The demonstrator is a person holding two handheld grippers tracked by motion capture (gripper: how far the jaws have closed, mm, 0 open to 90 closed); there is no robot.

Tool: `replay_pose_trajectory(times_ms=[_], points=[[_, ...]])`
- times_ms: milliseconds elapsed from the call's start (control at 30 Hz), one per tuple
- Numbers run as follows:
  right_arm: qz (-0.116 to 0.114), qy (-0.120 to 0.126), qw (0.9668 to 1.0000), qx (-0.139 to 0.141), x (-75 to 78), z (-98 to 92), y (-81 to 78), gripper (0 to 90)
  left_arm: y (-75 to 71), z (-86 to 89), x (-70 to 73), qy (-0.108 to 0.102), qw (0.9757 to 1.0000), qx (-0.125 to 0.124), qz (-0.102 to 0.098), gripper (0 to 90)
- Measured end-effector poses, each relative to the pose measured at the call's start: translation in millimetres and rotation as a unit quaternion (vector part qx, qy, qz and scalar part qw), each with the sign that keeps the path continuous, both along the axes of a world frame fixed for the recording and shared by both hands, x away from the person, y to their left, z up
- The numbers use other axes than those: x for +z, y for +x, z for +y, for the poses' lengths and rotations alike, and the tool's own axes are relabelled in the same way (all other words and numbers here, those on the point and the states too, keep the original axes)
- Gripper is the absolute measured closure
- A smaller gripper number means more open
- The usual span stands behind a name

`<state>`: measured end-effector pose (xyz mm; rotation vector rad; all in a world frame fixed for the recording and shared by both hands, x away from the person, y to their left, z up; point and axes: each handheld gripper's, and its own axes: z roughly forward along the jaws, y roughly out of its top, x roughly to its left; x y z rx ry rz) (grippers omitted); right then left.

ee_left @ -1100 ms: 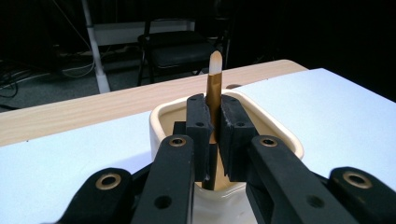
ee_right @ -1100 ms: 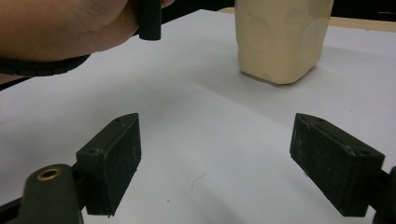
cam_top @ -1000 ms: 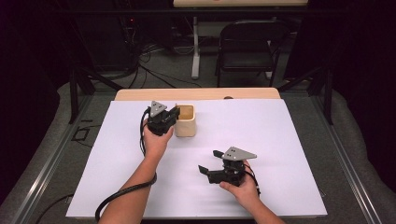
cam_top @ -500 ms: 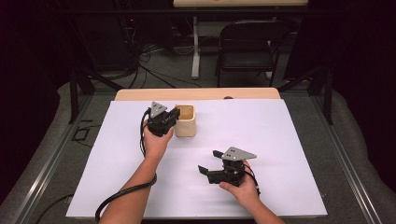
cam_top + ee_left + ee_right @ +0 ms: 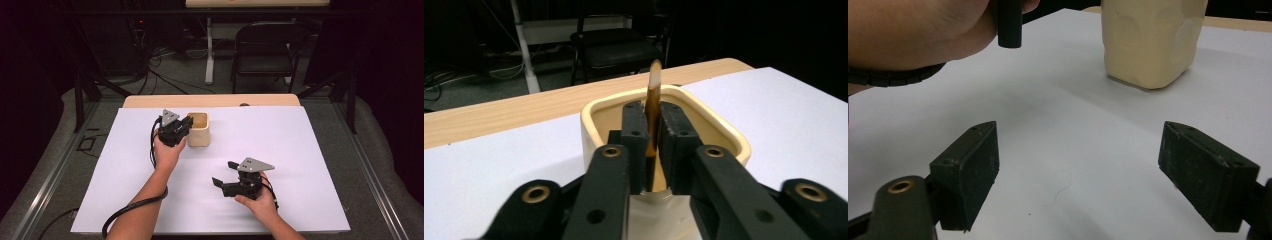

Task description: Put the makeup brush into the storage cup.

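Observation:
A cream square cup stands on the white sheet, and it also appears in the left gripper view and the right gripper view. My left gripper reaches over the cup's left rim. Its jaws have just been opening a little, but the pads still look pressed against a thin brown stick with a pale tip. The stick stands upright with its lower end down in the cup. My right gripper rests low on the sheet at the front right, pointing left. Its jaws are open and empty.
The white sheet covers most of a wooden table. A folding chair and cables stand on the floor beyond. The left hand lies between the right gripper and the cup.

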<state>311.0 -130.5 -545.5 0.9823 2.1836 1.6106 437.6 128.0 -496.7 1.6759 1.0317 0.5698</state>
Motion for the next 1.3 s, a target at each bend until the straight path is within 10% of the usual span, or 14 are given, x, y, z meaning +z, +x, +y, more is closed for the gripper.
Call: replay_pose_trajectory(times_ms=[533, 1300], points=[[0.001, -0.001, 1.0, 0.001, -0.1, 0.2, 0.0, 16.2, -0.4, -5.0, -0.4, 0.003, 0.9997, -0.016, -0.015, 39.5], [-0.003, -0.005, 1.0, -0.001, -0.1, 0.9, -0.2, 16.2, -8.1, -3.9, 11.5, 0.022, 0.999, -0.038, -0.013, 31.3]])
